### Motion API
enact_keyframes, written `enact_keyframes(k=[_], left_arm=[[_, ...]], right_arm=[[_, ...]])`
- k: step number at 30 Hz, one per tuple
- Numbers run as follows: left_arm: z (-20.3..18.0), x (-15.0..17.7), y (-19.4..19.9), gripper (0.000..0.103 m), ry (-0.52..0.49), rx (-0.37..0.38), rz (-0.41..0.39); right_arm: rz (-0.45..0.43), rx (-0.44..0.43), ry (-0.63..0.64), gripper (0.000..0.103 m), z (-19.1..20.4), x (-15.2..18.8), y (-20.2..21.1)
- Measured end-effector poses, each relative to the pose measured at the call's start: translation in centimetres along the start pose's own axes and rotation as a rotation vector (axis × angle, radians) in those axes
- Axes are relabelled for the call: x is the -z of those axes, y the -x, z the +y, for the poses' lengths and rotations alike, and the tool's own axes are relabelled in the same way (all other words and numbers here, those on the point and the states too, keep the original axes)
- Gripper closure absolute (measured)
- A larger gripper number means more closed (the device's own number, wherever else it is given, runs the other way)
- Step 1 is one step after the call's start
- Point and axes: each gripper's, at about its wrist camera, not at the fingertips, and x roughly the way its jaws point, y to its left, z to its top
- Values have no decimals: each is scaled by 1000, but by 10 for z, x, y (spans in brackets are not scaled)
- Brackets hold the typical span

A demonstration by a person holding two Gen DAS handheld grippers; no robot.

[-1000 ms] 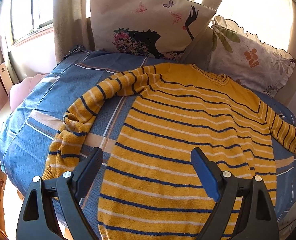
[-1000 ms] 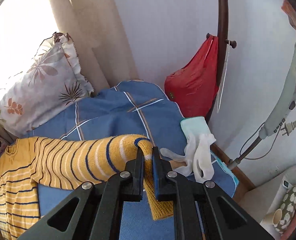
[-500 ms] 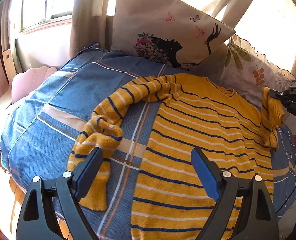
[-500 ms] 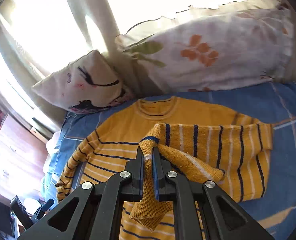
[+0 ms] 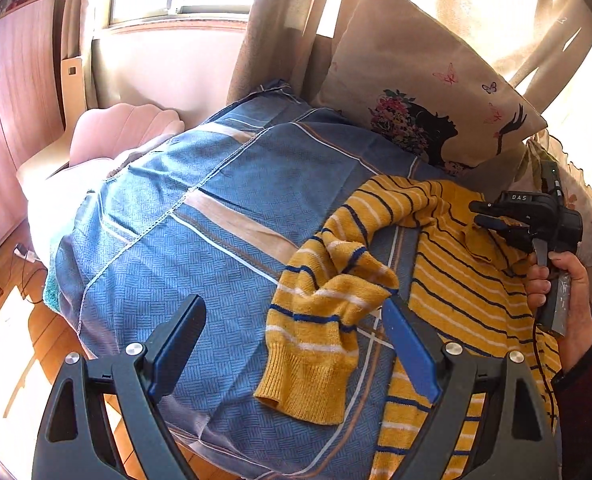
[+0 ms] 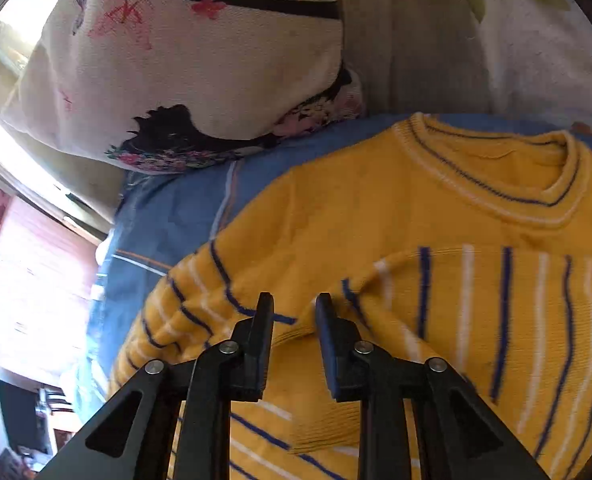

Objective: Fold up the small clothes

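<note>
- The right gripper (image 6: 294, 312), jaws parted, is laying one sleeve (image 6: 475, 320) across the striped yellow sweater (image 6: 375, 200).
- The left gripper (image 5: 294, 344), jaws wide apart, is hovering over the other sleeve's cuff (image 5: 307, 384) at lower centre; closing on it seems next.

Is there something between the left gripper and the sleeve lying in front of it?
Nothing visible. The left gripper is open, and the bunched sleeve lies on the bedspread between its fingers, with no other object in the way.
</note>
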Motion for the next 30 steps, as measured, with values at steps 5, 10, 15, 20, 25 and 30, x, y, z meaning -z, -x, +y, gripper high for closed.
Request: enact_keyframes(k=[5,10,15,20,25,30], left_arm=[[19,-4,-3,14,42,-24,-6],[54,-10,-1,14,127,-101,-27],[84,-11,8,14,202,-148,-51],[110,-11,20,14,241,-205,-86],[129,-7,23,14,298,-227,-90],[129,-3,22,14,289,-222,-80]], right_arm=[[-25,-76,112,45,37,7,14],[82,-208,272,36,100,58,22],[133,-210,525,35,166,135,16],[79,-149,922,35,228,209,27],[166,-129,1170,38,251,273,-4],[203,-39,1130,80,245,273,-46]])
